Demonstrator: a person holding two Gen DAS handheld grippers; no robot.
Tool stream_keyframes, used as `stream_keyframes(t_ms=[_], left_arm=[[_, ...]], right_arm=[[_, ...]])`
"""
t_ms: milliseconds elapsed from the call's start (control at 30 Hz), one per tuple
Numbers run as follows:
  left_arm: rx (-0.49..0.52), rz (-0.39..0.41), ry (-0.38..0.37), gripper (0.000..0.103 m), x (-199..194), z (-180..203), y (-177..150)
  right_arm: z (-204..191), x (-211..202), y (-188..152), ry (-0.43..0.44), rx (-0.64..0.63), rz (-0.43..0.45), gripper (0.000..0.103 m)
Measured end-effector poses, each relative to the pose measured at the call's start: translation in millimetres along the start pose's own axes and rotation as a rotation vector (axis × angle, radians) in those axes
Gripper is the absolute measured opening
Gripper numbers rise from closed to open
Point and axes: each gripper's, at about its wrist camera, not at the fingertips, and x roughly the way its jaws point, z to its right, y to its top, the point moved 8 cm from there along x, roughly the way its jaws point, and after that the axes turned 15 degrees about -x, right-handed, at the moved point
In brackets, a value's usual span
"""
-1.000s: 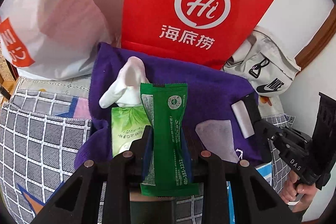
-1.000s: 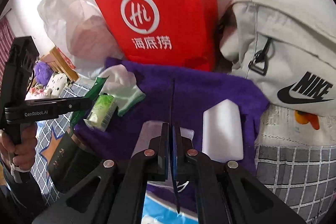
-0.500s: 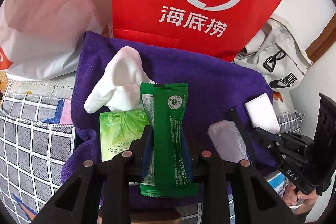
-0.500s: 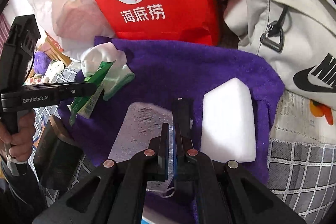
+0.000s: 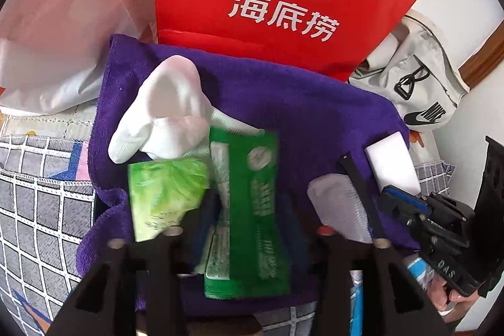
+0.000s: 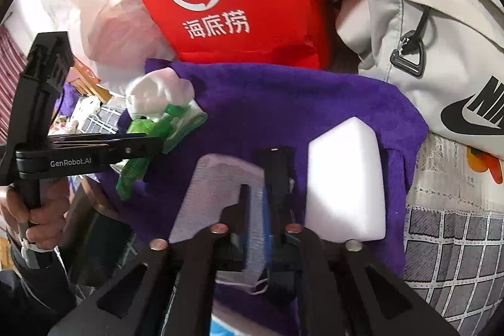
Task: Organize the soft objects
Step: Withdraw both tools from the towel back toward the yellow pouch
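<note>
Between the fingers of the left gripper the dark green sachet now sits blurred and loose: the jaws have just been opening and stand half wide, letting it drop onto the purple towel, just beside the light green pack and white sock. The right gripper has parted narrowly too, freeing the white mask beside the white sponge. Both placements look done.
</note>
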Motion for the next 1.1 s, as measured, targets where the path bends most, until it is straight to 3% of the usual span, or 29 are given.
stream_keyframes(t_ms=[67, 300, 433, 767, 933, 1100], left_arm=[[0.004, 0.016, 0.001, 0.056, -7, 1, 0], [0.007, 0.069, -0.006, 0.056, -51, 0, -9], [-0.019, 0.105, -0.01, 0.056, -81, -10, -20], [-0.051, 0.181, -0.025, 0.056, -150, -40, -66], [-0.063, 0.161, -0.055, 0.056, -154, -56, -101], [-0.078, 0.119, -0.04, 0.056, -146, -76, -134]], right_arm=[[-3, -8, 2, -0.009, -0.004, 0.016, 0.043], [-26, -42, 5, -0.048, -0.055, 0.04, 0.047], [-45, -66, -2, -0.05, -0.047, 0.076, 0.059], [-103, -103, -46, 0.007, -0.039, 0.104, 0.058], [-138, -102, -80, 0.032, -0.058, 0.072, 0.04], [-176, -91, -114, 0.087, -0.104, 0.014, 0.04]])
